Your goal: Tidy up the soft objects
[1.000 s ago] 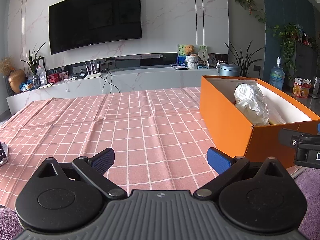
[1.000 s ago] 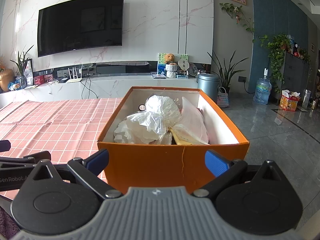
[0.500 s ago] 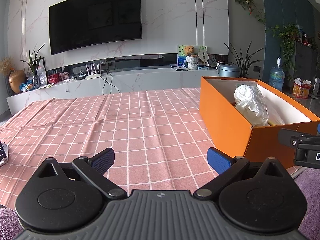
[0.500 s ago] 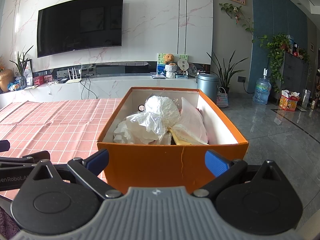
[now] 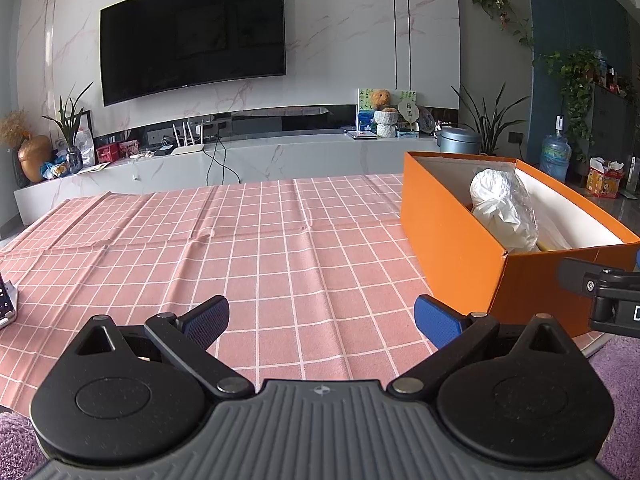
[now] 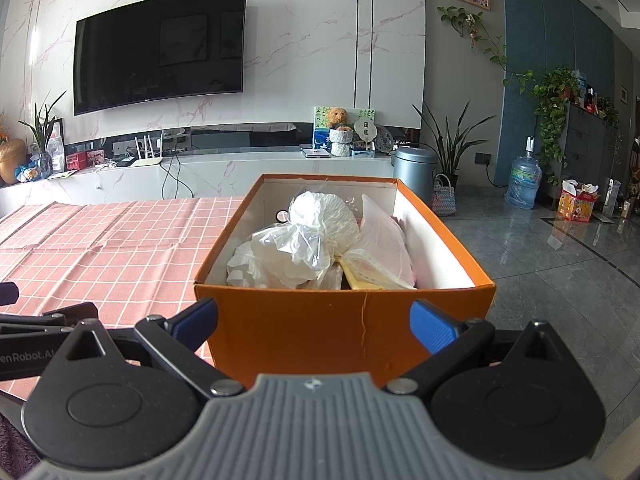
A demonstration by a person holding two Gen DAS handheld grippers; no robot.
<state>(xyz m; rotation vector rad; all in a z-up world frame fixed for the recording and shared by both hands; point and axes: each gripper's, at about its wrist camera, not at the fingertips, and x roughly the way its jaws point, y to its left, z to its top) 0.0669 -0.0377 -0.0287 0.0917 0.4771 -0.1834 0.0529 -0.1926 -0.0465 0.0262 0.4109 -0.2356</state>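
Observation:
An open orange box (image 6: 344,320) stands on the right end of the pink checked tablecloth (image 5: 260,248); it also shows in the left wrist view (image 5: 452,248). Inside lie soft items in clear plastic bags: a white bundle (image 6: 320,224), a crumpled white bag (image 6: 276,256), a pink-white packet (image 6: 384,240) and a yellow packet (image 6: 364,276). The white bundle (image 5: 504,208) shows in the left wrist view. My right gripper (image 6: 314,322) is open and empty, just before the box's near wall. My left gripper (image 5: 322,320) is open and empty over bare cloth, left of the box.
A phone-like object (image 5: 6,304) lies at the cloth's left edge. A purple rug (image 5: 616,364) lies below the table edge. A TV (image 5: 192,36) and a white console (image 5: 240,160) stand behind. Grey tiled floor (image 6: 540,248) spreads right of the box.

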